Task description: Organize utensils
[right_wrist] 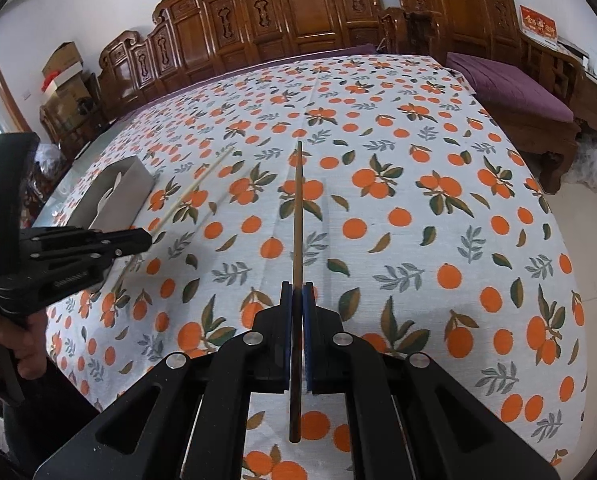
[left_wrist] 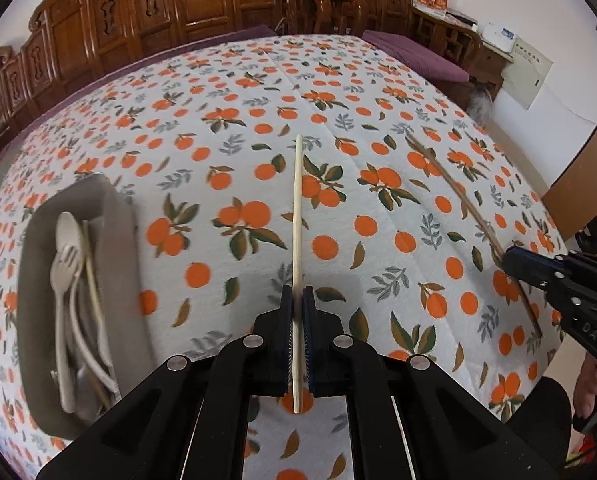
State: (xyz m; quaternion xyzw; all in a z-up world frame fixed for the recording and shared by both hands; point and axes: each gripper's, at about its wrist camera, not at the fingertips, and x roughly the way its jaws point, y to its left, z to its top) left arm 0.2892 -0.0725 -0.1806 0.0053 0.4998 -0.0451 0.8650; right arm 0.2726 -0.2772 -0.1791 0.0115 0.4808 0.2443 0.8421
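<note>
The left gripper (left_wrist: 297, 300) has its jaws clamped on a pale chopstick (left_wrist: 297, 216); the right gripper (right_wrist: 297, 296) pinches a dark chopstick (right_wrist: 297, 220). The gray tray (left_wrist: 114, 216), far left on the counter (left_wrist: 378, 240), holds what look like pale spoons and a fork (left_wrist: 64, 272), somewhat blurred.

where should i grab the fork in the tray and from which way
Judging from the left wrist view, take the fork by its handle, coming down from above with fingers across the shaft. It lies flat in the grey tray, tines toward the far end, crowded by a spoon and other utensils.
</note>
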